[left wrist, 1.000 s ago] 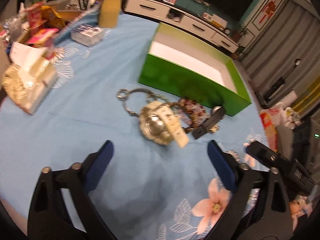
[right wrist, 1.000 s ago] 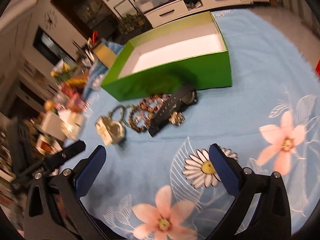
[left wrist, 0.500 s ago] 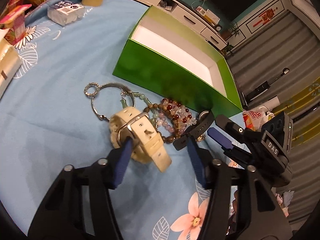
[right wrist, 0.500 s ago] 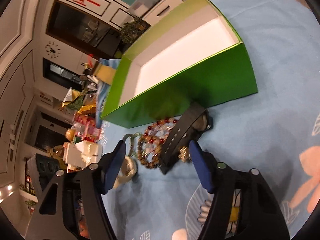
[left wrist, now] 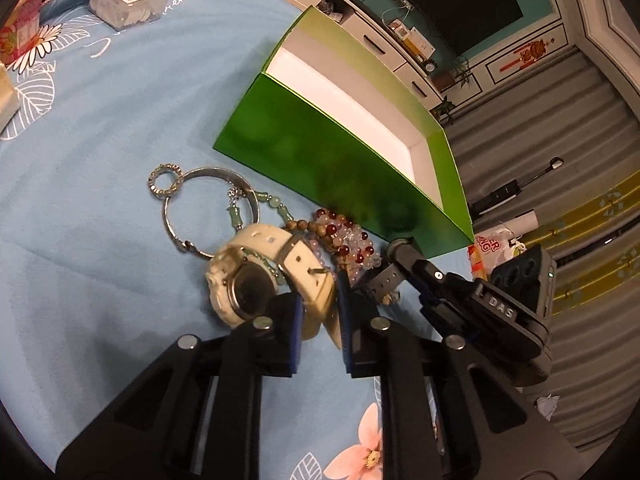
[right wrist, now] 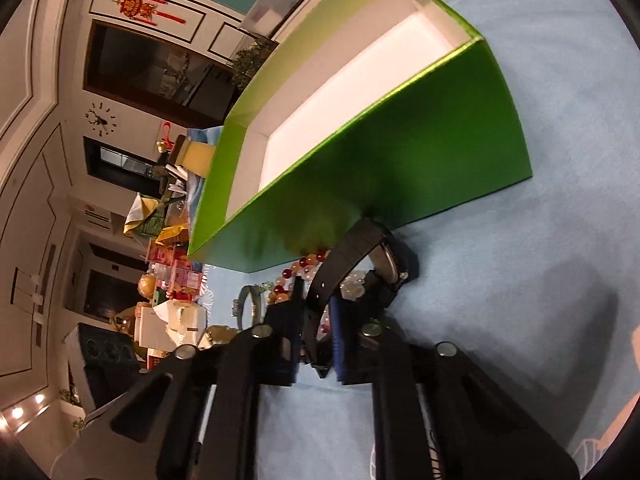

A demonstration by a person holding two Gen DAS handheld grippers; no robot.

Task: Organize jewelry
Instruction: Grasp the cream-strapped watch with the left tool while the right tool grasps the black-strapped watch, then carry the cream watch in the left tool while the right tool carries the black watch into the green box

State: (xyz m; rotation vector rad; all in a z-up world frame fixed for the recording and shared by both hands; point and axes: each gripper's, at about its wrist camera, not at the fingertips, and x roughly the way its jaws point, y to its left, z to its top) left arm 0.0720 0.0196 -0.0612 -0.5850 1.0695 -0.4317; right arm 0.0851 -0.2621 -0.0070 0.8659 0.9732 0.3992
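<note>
Grabbing now: two watches, one in each tool, on the blue flowery surface (left wrist: 100, 128)
Left tool (left wrist: 318, 316): its jaws are closing, with the strap of the white watch (left wrist: 256, 280) between the blue pads
Right tool (right wrist: 316, 320): pinched tight on the strap of the black watch (right wrist: 360, 256)
White watch: lies just in front of the left tool, round face turned up and to the left, strap end poking back in between the pads
Black watch: stands on its edge, strap running from the right tool up toward the box
Green box (left wrist: 320, 152): open, white inside, looks bare, sits just behind the pile of jewelry
Which way to go: the box is straight ahead of both tools, past the beads, so I think each watch must go up and over the near green wall
Nearer hand: the right one, since its watch almost touches the box wall
Beads (left wrist: 340, 236): red and brown, between the two watches
Silver bangle (left wrist: 208, 208): flat on the surface, left of the beads, partly under the white watch
Watch out: a strap may snag the beads when it lifts
</note>
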